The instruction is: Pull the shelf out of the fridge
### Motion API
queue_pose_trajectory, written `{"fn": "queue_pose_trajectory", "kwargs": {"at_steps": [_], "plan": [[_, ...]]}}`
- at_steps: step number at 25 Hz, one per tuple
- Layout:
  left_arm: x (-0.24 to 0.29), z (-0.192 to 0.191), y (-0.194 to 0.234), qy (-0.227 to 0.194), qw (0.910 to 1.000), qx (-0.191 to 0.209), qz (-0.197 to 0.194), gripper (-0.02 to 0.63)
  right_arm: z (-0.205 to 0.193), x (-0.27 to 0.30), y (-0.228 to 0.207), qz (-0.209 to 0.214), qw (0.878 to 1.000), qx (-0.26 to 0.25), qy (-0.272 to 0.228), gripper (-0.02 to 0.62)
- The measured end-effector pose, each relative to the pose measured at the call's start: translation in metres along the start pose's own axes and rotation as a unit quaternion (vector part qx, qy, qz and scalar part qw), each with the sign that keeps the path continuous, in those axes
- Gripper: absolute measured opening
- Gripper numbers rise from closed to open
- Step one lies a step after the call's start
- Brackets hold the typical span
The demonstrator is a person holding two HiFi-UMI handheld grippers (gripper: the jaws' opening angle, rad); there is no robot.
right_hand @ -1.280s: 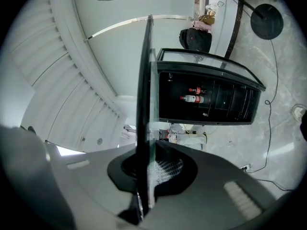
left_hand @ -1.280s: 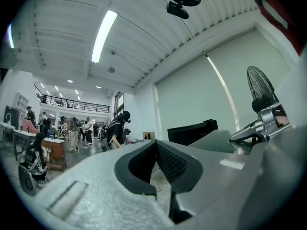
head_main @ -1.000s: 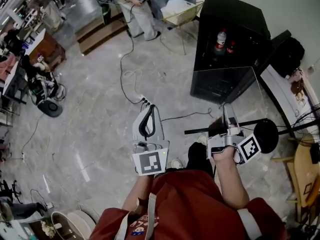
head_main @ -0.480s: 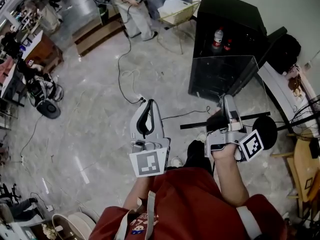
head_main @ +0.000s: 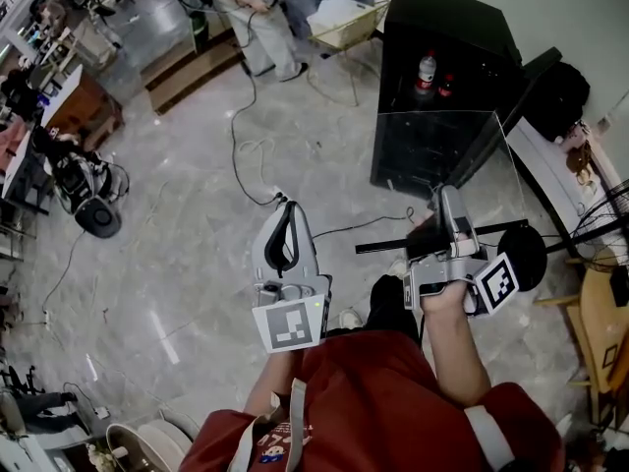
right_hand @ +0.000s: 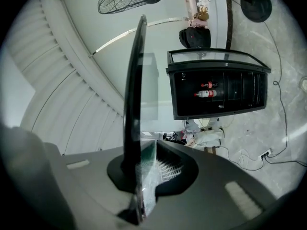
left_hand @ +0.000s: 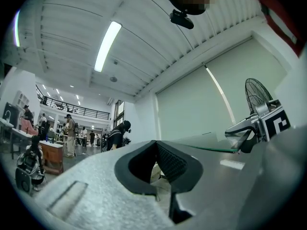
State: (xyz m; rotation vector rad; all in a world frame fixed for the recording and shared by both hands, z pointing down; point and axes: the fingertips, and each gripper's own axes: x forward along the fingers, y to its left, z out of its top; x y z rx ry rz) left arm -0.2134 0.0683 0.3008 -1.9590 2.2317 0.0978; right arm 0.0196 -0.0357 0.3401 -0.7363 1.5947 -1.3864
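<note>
Clearly out of the fridge (head_main: 447, 28), the glass shelf (head_main: 457, 155) hangs right of centre, pinched by one edge in the right tongs (head_main: 448, 203); it could pivot and slip. Left tongs (head_main: 285, 219) closed, empty.

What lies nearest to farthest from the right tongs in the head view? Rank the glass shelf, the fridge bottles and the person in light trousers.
1. glass shelf: clamped in the right tongs, directly ahead.
2. bottles: inside the black fridge, beyond the shelf.
3. person in light trousers: farthest, across the floor, upper left.
</note>
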Motion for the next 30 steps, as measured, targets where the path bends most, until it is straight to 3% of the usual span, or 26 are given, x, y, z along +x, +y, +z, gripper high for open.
{"fn": "queue_pose_trajectory", "kwargs": {"at_steps": [30], "plan": [[-0.004,0.009,0.017,-0.011,0.9998,-0.007,0.015,0.002,-0.009,0.001,0.005,0.009,1.0,0.003,0.011,0.012]]}}
